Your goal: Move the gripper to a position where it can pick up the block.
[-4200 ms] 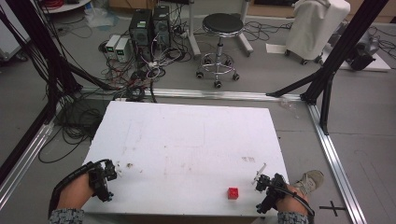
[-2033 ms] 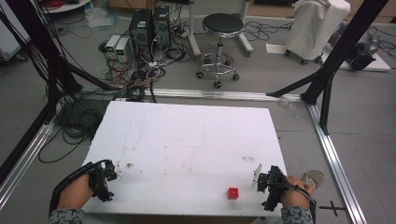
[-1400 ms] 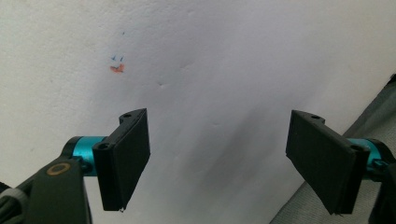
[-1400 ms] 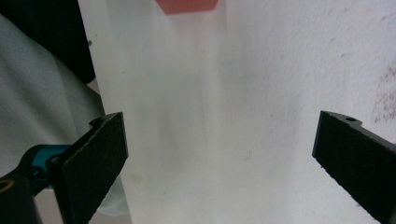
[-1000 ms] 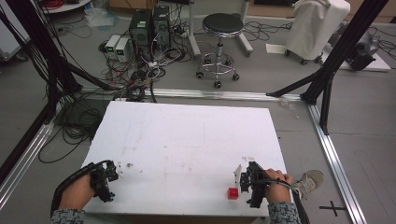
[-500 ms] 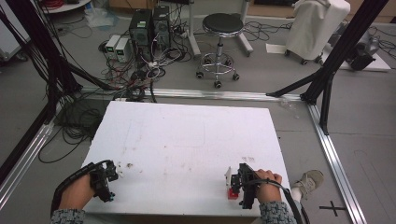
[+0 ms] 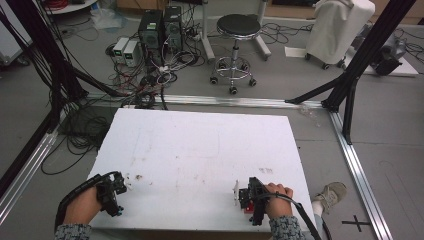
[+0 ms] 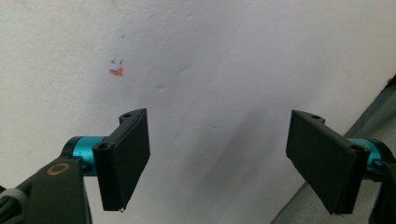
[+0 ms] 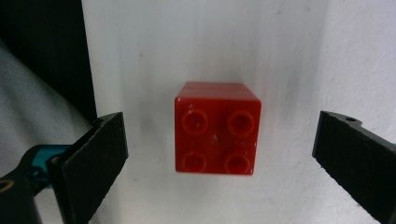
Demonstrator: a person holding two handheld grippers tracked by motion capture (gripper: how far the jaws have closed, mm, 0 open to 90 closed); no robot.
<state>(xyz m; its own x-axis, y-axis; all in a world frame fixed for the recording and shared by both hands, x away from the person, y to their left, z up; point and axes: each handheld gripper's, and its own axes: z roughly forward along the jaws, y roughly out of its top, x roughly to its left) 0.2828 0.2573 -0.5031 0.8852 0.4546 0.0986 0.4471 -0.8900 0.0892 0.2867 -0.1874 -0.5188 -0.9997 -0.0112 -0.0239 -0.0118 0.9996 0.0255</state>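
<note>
Right gripper (image 9: 219,168) spread wide around a glossy red four-stud brick (image 9: 217,128) — left gripper (image 8: 219,163) likewise released, over matte white tabletop (image 8: 233,56).

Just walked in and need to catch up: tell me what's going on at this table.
A person at a white table holds a gripper in each hand. The right gripper hangs over a red four-stud brick near the table's near edge, jaws open on either side of it and not touching. The left gripper sits open over bare table, holding nothing.

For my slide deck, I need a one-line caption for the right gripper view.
Open right hand-held gripper poised over a red four-stud brick on the white table, one jaw on each side.
</note>
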